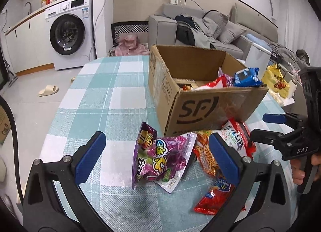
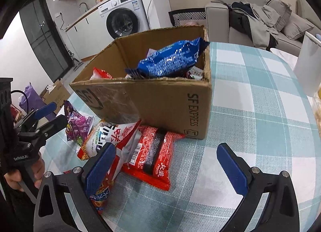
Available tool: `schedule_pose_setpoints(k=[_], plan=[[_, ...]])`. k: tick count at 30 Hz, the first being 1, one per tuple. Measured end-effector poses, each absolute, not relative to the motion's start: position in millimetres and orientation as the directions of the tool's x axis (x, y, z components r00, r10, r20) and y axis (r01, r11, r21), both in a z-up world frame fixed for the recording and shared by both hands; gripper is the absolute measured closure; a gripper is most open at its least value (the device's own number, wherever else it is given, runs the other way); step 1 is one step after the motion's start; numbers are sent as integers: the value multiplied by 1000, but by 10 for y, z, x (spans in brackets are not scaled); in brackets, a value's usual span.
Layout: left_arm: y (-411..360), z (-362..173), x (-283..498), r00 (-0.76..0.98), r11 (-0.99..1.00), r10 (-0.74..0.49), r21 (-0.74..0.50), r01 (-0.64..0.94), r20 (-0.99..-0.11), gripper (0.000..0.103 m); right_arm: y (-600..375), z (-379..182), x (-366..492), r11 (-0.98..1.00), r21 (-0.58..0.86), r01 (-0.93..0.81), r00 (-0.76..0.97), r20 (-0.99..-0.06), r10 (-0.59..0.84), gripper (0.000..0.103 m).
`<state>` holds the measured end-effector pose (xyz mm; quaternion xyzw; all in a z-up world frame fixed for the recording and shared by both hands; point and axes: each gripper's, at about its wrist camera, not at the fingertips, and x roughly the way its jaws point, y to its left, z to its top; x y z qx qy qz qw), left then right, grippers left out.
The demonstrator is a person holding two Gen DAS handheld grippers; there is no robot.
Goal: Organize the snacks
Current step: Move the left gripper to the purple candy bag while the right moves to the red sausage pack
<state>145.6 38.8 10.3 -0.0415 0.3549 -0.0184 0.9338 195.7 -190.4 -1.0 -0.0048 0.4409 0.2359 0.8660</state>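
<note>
An open cardboard box point(image 1: 200, 109) point(image 2: 164, 103) stands on the checked tablecloth with a blue packet point(image 1: 246, 76) point(image 2: 170, 59) and red packets inside. In front of it lie loose snacks: a purple candy bag point(image 1: 162, 155) point(image 2: 79, 123), a red-and-white bag point(image 1: 237, 137) point(image 2: 112, 137), an orange packet point(image 1: 204, 155) and a red noodle pack point(image 2: 154, 153). My left gripper point(image 1: 158, 155) is open, its pads either side of the purple bag. My right gripper point(image 2: 166, 169) is open above the red noodle pack, and shows at the right of the left wrist view point(image 1: 266, 125).
A yellow bag point(image 1: 276, 83) and a white container point(image 2: 309, 63) sit on the table's right side. Another red packet point(image 1: 216, 197) lies near my left gripper's right finger. A washing machine point(image 1: 70, 35), a grey sofa point(image 2: 250, 17) and floor slippers lie beyond the table.
</note>
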Motion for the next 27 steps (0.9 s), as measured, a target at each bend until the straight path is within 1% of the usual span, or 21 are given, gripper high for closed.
schedule_pose_setpoints(k=[6, 21, 25, 27], plan=[[386, 26, 1497, 724, 999, -36, -46, 5, -689, 1, -1872, -80, 1970, 891, 188, -413, 484, -784, 390, 1], [342, -212, 1572, 648, 997, -58, -14, 73, -760, 1, -1892, -220, 2056, 894, 202, -400, 454, -804, 385, 1], [306, -305, 1590, 624, 996, -57, -2, 89, -779, 1, -1908, -239, 2089, 882, 250, -400, 430, -798, 422, 1], [299, -350, 1612, 615, 996, -45, 9, 85, -787, 1, -1910, -249, 2100, 886, 242, -395, 435, -800, 413, 1]])
